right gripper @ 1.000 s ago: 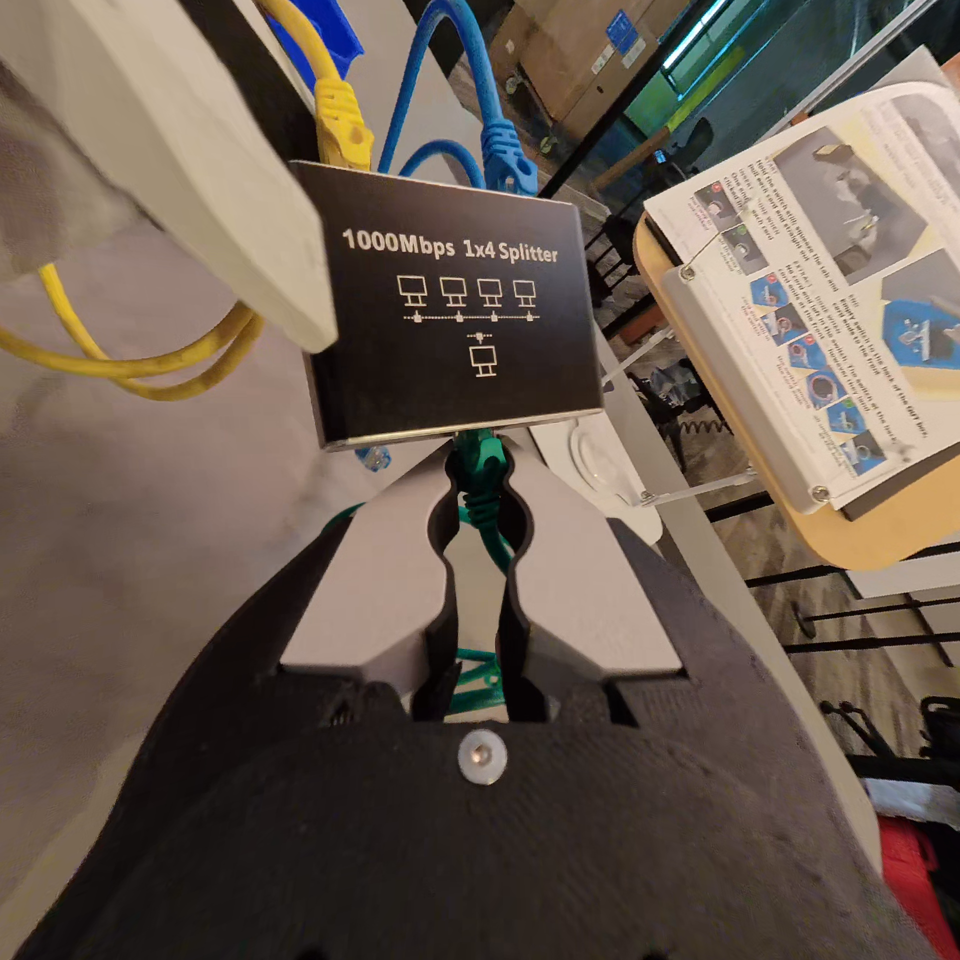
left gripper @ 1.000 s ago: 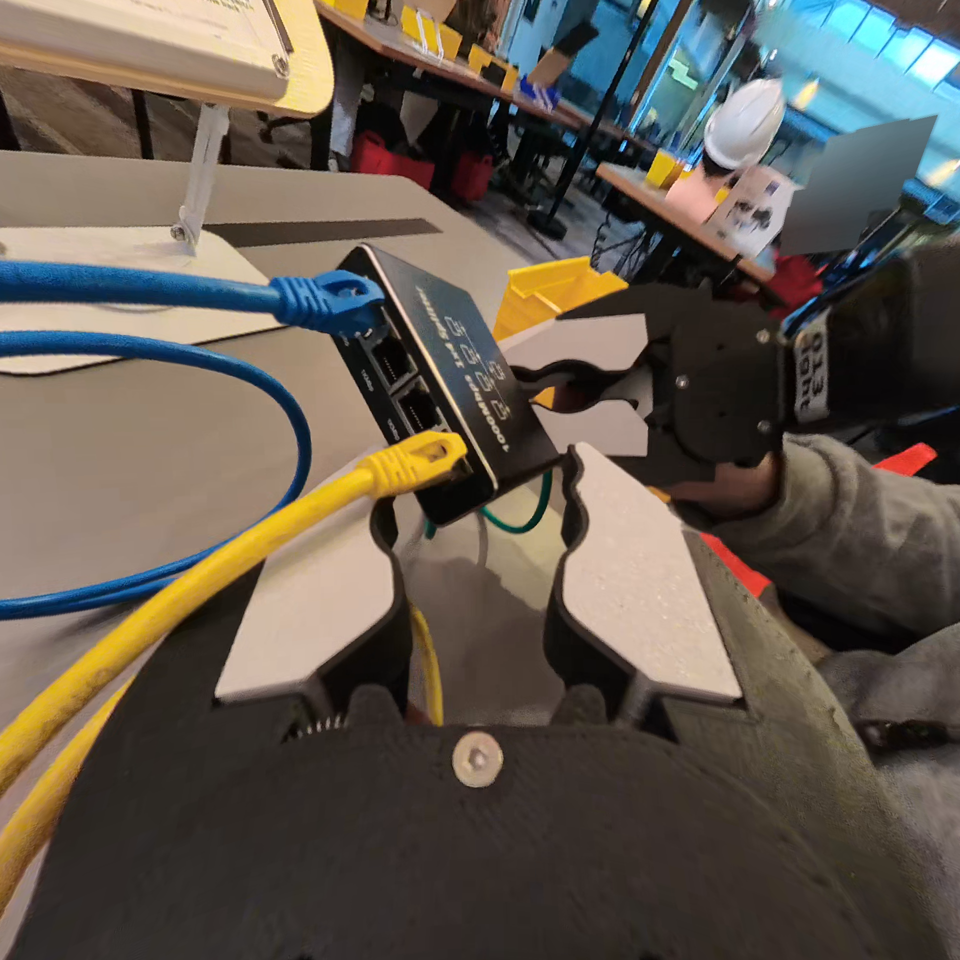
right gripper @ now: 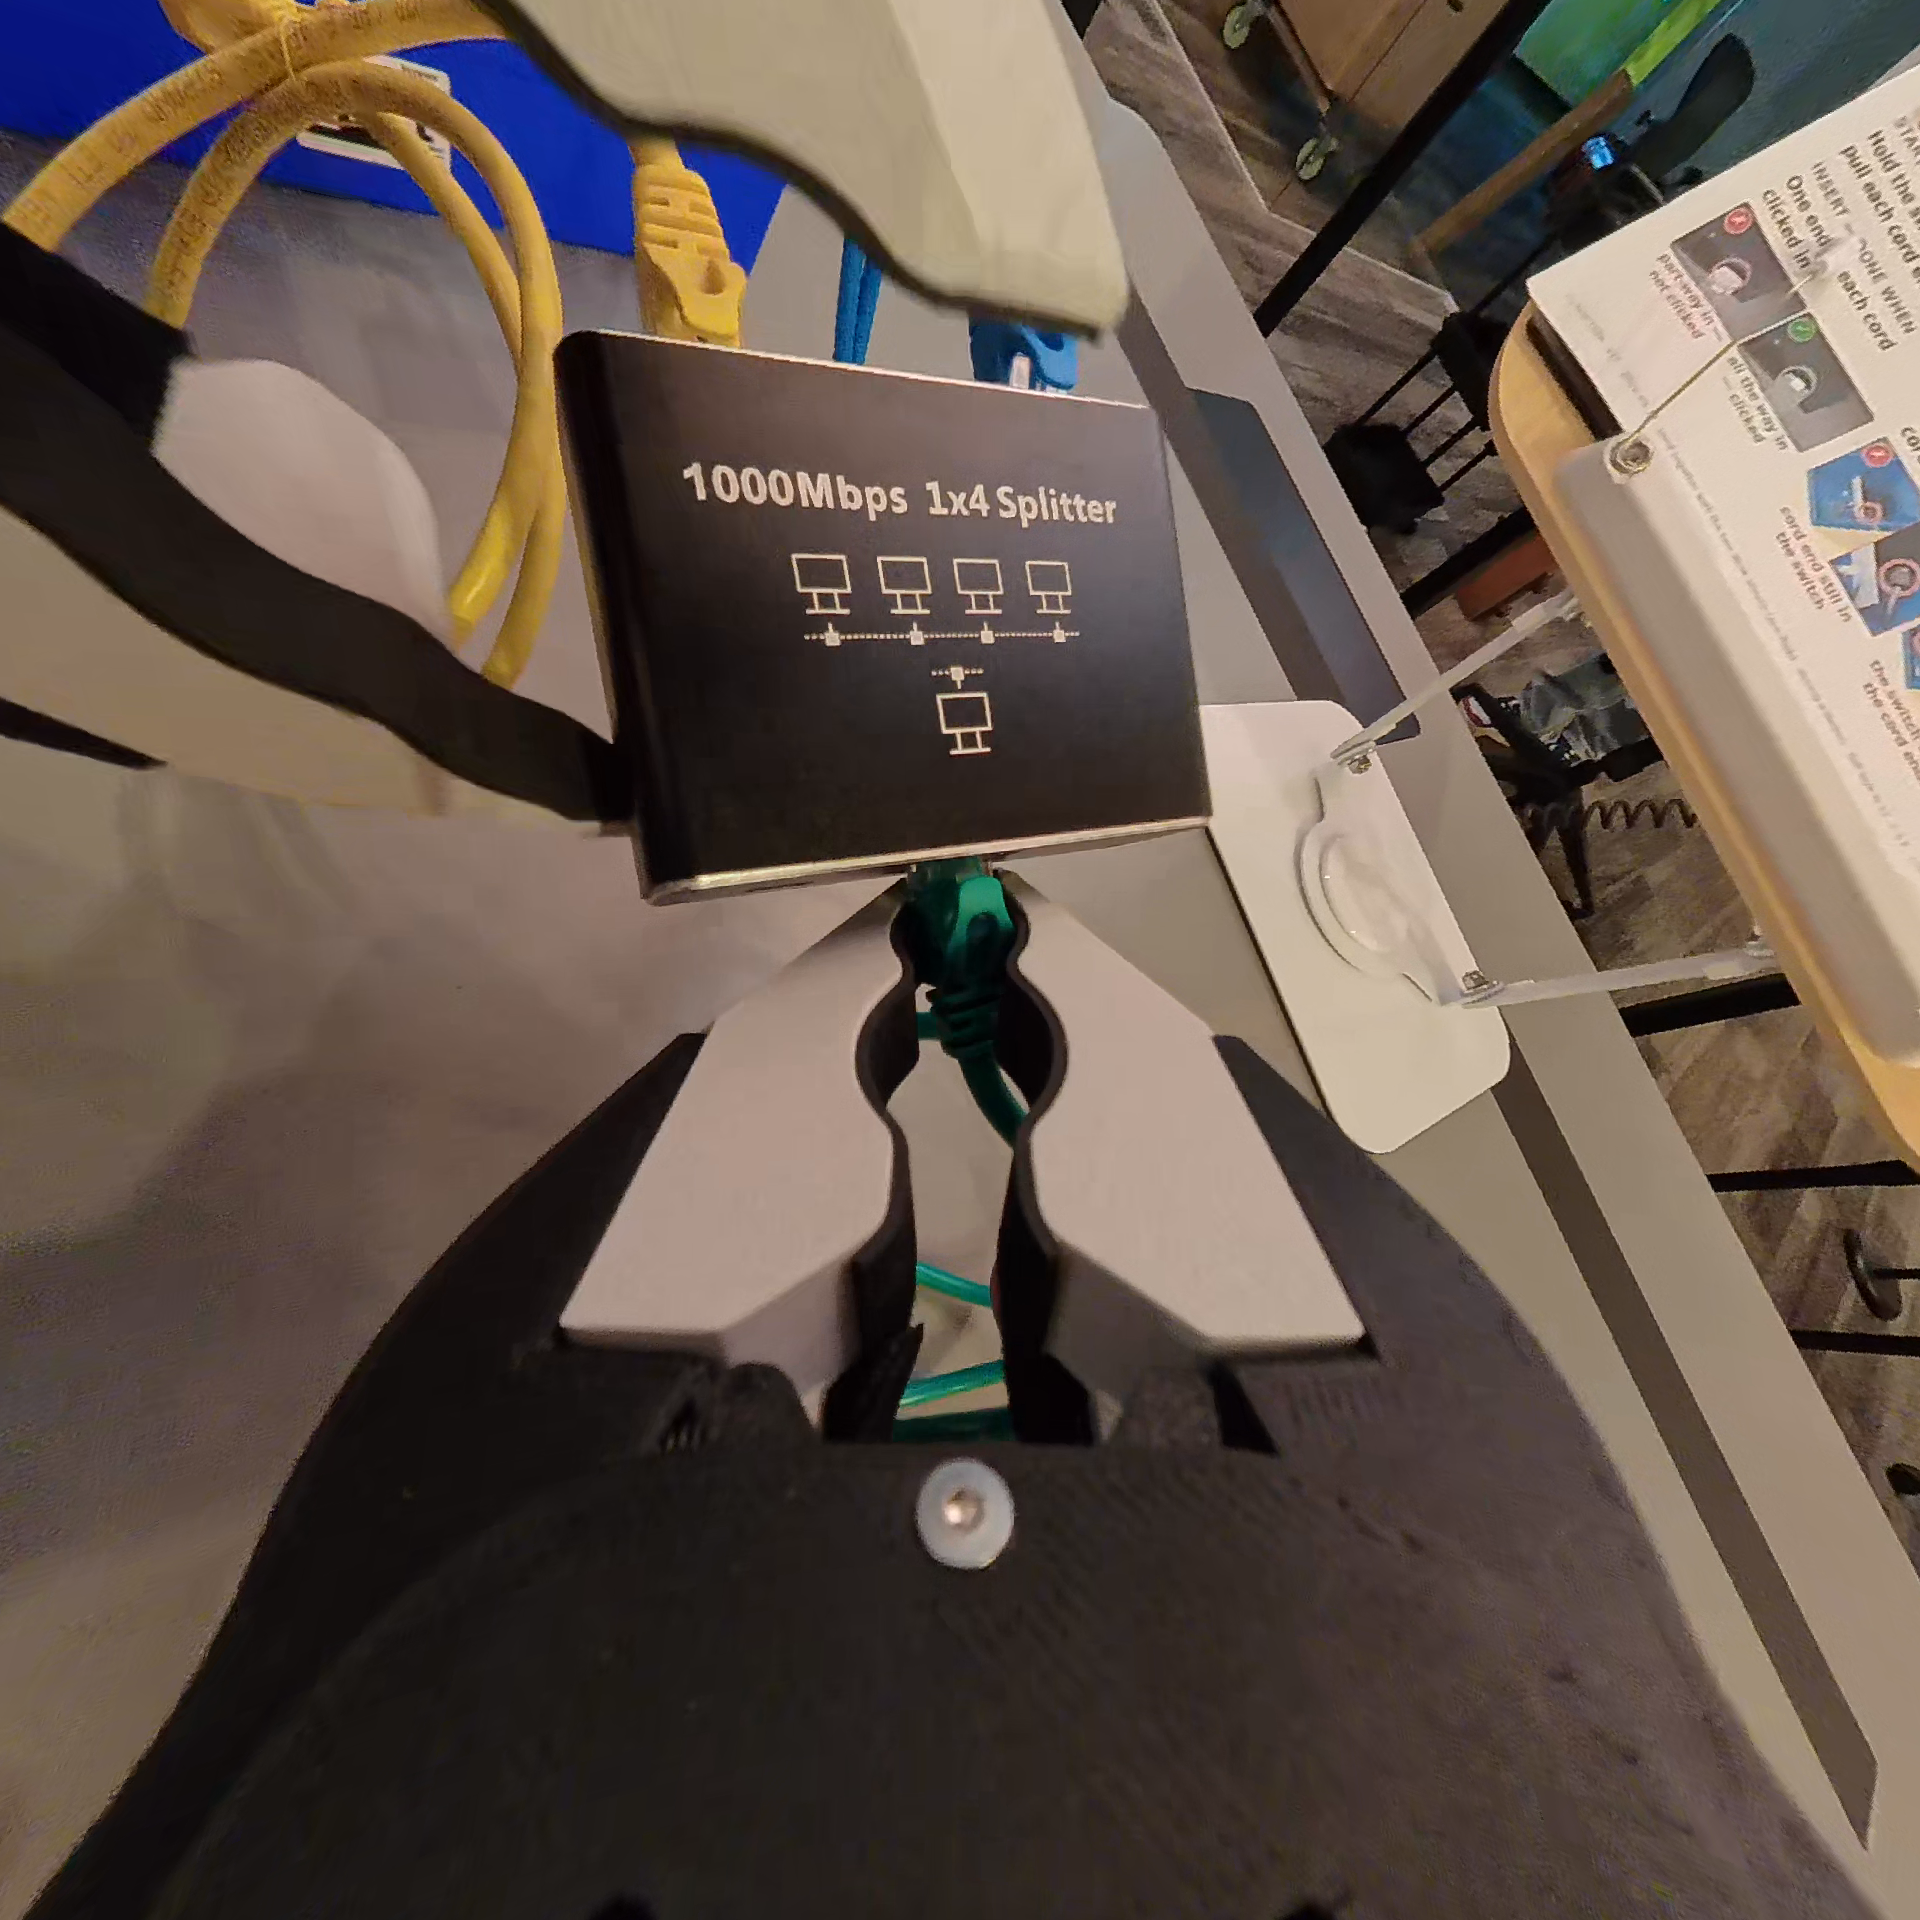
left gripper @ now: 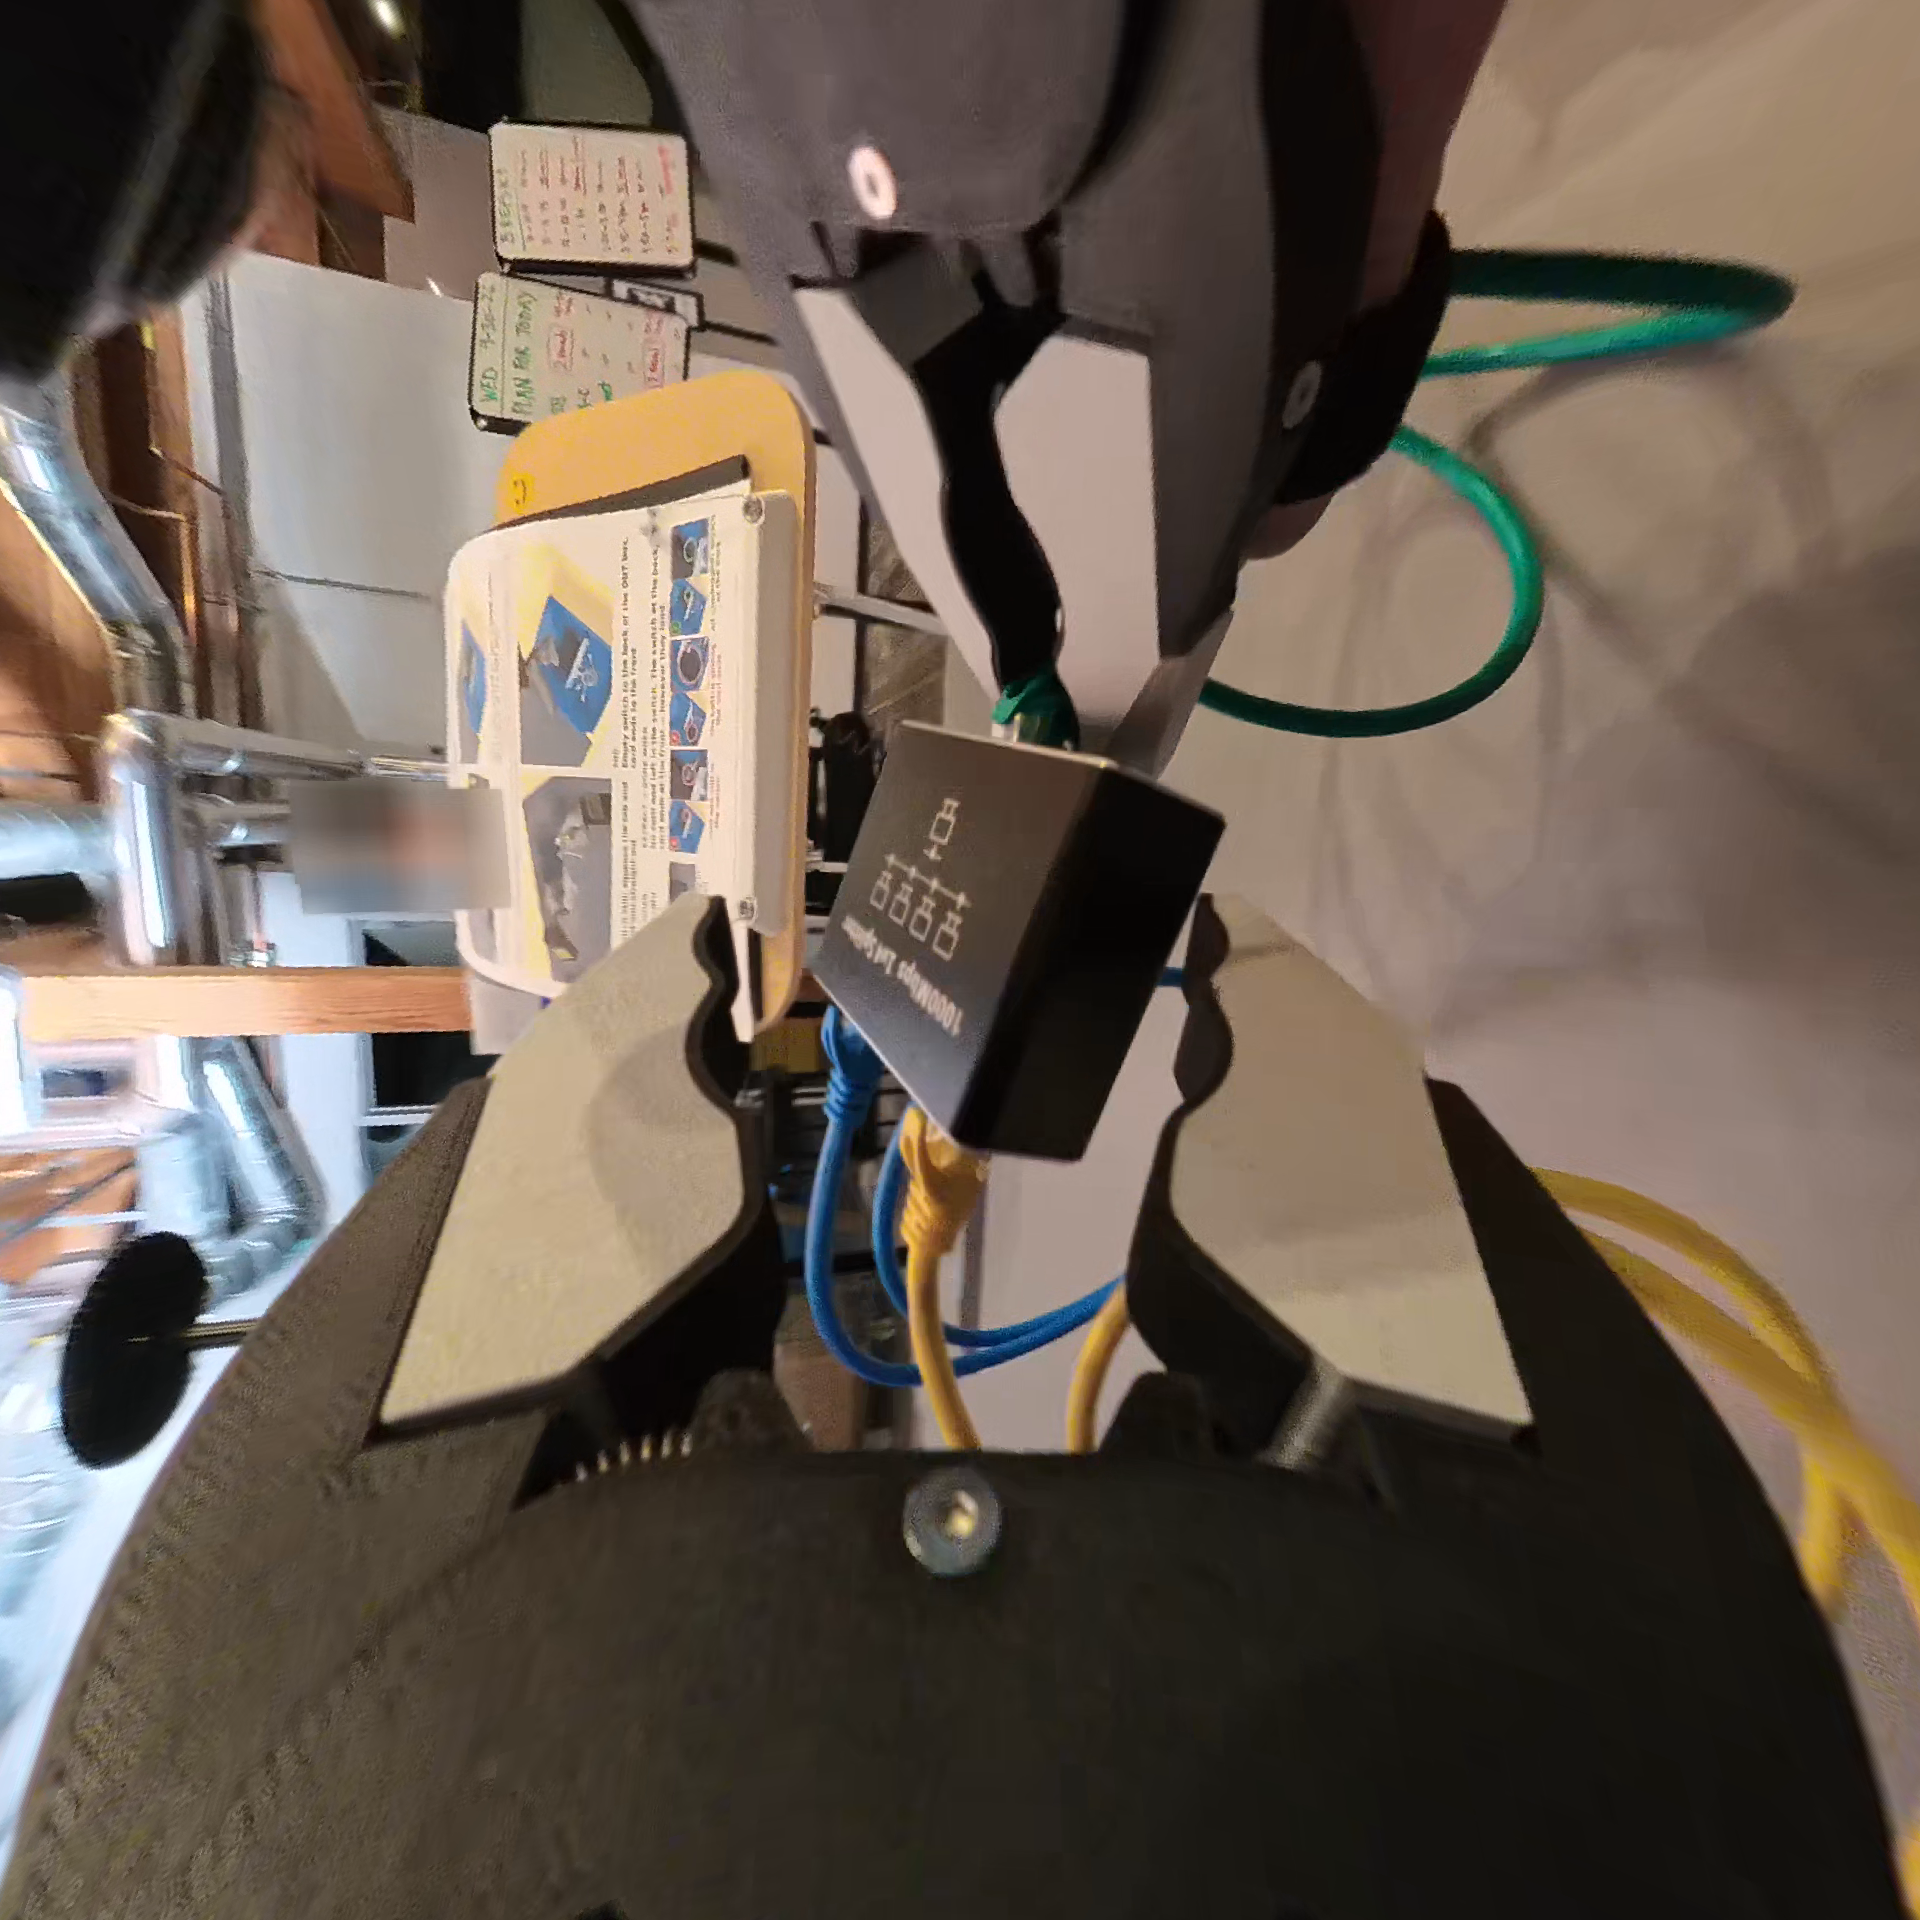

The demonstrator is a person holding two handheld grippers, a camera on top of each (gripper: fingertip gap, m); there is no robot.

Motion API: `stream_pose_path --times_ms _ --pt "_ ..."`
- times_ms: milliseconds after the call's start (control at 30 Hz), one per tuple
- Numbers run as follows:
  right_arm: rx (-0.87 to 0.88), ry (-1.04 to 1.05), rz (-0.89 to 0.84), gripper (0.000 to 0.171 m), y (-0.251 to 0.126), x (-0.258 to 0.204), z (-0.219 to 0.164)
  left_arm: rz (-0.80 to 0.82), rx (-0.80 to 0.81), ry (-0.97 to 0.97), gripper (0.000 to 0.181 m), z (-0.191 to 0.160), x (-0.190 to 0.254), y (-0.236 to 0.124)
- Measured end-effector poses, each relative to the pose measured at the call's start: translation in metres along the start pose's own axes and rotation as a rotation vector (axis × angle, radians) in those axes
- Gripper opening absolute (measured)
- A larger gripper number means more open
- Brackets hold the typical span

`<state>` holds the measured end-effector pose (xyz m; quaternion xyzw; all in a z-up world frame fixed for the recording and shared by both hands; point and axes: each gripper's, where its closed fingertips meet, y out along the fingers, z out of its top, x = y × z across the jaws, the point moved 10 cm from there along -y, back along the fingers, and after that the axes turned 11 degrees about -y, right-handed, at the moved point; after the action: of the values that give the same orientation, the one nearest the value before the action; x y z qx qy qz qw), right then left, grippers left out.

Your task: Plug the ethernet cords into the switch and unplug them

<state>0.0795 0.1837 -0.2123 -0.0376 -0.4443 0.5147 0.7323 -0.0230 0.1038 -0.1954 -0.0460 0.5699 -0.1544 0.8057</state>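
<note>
Black switch (right gripper: 883,613) hangs at centre frame above the grey table (right gripper: 260,1039), held by its green cord plug (right gripper: 961,935) — the right gripper (right gripper: 961,971) is pinched tight on that plug. Yellow cord (right gripper: 681,249) and blue cord (right gripper: 1023,353) enter its upper edge. Left gripper (left gripper: 956,997) gapes wide around the switch, gripping nothing — an instruction sheet (right gripper: 1766,436) stands right.

You're working at a grey table (right gripper: 1320,582) with a wood-look floor (right gripper: 1382,312) beyond its edge. A tan board (left gripper: 665,447) holding a printed sheet (left gripper: 623,748) stands beside it on a white base (right gripper: 1351,935). Two whiteboards (left gripper: 592,197) hang on the far wall, near metal pipes (left gripper: 156,810).
</note>
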Motion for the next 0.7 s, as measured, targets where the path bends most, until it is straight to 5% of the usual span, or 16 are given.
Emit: stream_pose_path --times_ms 300,400,700 --pt "0.03 0.041 0.104 0.004 0.0 0.0 0.01 0.054 -0.111 0.202 0.077 -0.005 0.009 0.031" --pt "0.03 0.061 0.134 0.004 -0.002 0.004 0.01 0.078 -0.104 0.249 0.053 -0.006 0.011 0.033" --pt "0.035 0.052 0.147 0.004 -0.006 0.011 0.008 0.075 -0.078 0.264 0.05 -0.001 0.005 0.035"
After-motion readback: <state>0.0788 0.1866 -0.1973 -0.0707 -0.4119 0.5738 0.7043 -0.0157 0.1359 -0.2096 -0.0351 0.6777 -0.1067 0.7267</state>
